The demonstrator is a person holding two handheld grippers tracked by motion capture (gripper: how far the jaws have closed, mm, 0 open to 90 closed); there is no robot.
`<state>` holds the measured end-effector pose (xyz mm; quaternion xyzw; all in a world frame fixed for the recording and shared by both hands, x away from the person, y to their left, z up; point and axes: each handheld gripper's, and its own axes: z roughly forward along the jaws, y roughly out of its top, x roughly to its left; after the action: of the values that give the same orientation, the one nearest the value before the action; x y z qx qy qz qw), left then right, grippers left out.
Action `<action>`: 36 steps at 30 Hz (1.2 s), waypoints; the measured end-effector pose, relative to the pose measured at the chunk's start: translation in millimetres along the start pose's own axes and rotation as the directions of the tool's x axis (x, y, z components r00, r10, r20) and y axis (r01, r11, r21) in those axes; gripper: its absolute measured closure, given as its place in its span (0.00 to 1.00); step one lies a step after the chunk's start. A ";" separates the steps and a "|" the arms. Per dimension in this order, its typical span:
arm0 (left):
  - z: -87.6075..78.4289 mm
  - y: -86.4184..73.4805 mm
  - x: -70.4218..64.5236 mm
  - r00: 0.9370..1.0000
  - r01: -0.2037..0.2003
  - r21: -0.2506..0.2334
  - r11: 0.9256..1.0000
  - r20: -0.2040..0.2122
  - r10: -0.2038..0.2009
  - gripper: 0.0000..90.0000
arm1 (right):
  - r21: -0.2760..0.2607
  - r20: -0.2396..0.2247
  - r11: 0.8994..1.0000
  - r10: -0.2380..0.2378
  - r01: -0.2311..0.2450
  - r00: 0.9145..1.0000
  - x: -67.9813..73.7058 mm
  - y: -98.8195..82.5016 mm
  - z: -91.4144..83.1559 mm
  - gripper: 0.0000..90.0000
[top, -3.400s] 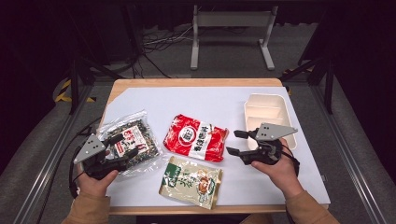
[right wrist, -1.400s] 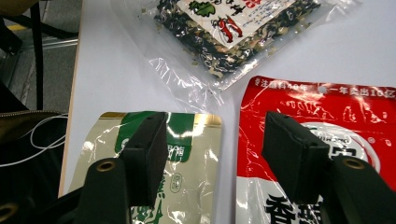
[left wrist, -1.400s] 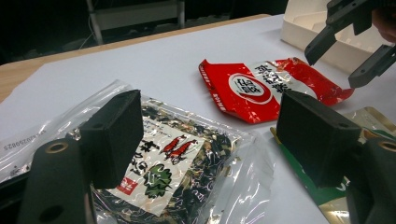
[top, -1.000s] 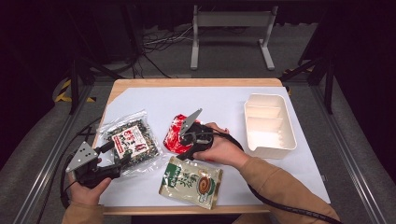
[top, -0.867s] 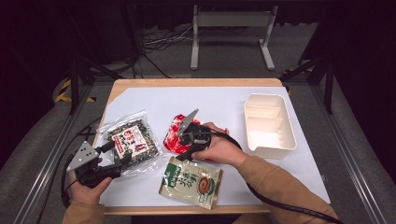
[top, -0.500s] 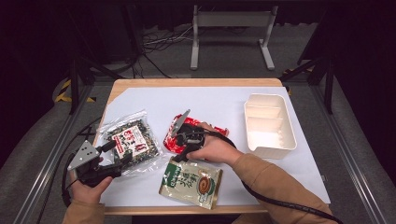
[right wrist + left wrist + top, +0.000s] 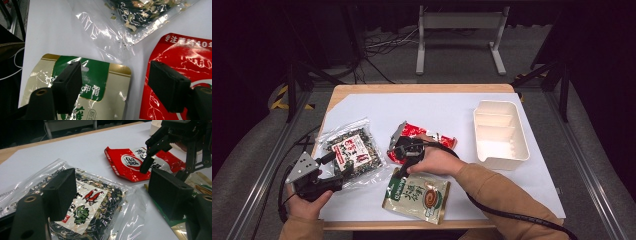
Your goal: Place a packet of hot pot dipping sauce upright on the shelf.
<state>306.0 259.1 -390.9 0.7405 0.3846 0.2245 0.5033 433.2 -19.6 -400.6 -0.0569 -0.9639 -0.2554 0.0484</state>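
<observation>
A red snack packet (image 7: 432, 139) lies mid-table, also in the right gripper view (image 7: 185, 60) and the left gripper view (image 7: 130, 162). In front of it lies a green-and-gold packet (image 7: 417, 196) (image 7: 95, 75). My right gripper (image 7: 396, 157) (image 7: 117, 87) hangs low over the gap between these two packets. Its jaws have just been opening and stand wide, with nothing between them. My left gripper (image 7: 338, 165) (image 7: 115, 195) is open just above a clear zip bag of dark dried bits (image 7: 352, 152) (image 7: 87, 205), not gripping it.
A white divided tray (image 7: 501, 132) stands at the right of the white sheet covering the table. The right gripper's cable (image 7: 512, 217) trails over the front edge. The right gripper (image 7: 162, 142) rises beyond the left gripper's jaws.
The right hand came over from beside the tray to the red packet, then sank toward its near-left edge. The left hand has kept still.
</observation>
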 end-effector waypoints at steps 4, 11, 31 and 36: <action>-0.2 -0.2 -0.1 1.000 0.000 -0.001 1.000 0.001 0.000 0.26 | 0.012 -0.008 1.000 -0.004 0.004 1.000 -0.3 0.3 4.7 0.30; 0.6 -0.4 -0.4 1.000 -0.001 0.006 1.000 0.003 0.001 0.26 | 0.031 -0.035 0.999 -0.028 0.029 0.999 -2.7 0.0 14.1 0.28; 0.9 -1.0 -0.4 1.000 0.000 0.010 1.000 0.003 0.000 0.26 | 0.055 -0.089 0.998 -0.037 0.043 0.995 -1.0 -1.0 23.4 0.35; 1.9 -1.2 -0.7 1.000 0.004 0.012 1.000 0.004 -0.004 0.26 | 0.036 -0.058 0.997 -0.065 0.068 0.996 -0.6 -1.2 15.3 0.46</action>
<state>306.5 257.6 -392.7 0.7433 0.3864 0.2198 0.4999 432.7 -13.1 -414.5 -0.0165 -0.9682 -0.2399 0.0684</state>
